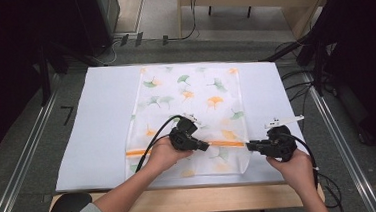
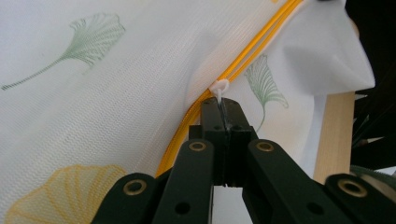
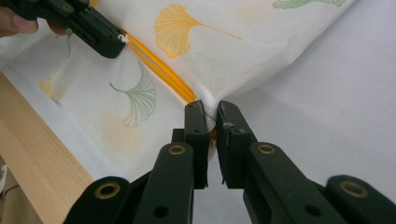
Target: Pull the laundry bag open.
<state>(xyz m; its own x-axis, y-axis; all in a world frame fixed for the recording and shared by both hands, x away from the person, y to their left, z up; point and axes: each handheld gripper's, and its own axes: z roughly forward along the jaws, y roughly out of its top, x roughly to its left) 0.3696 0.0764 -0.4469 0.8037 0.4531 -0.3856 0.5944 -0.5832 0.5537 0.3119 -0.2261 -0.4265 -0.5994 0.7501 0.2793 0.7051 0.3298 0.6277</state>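
Left gripper view: fine woven mesh bag (image 2: 116, 93), ribbed orange zipper (image 2: 247, 51).

A lab or recording workspace, not a home. A wooden table (image 1: 192, 198) covered by a white sheet (image 1: 102, 122) stands on grey carpet (image 1: 24, 162), flanked by metal floor rails (image 1: 26, 147), with black equipment stands (image 1: 317, 52) and loose cables (image 1: 295, 86) around it.

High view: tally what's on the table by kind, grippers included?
Mesh laundry bag, white with a ginkgo leaf print and an orange zip: 1
White table mat: 1
Black grippers: 2, the left gripper shut on the white zip pull, the right gripper pinching the bag's edge
Total: 4
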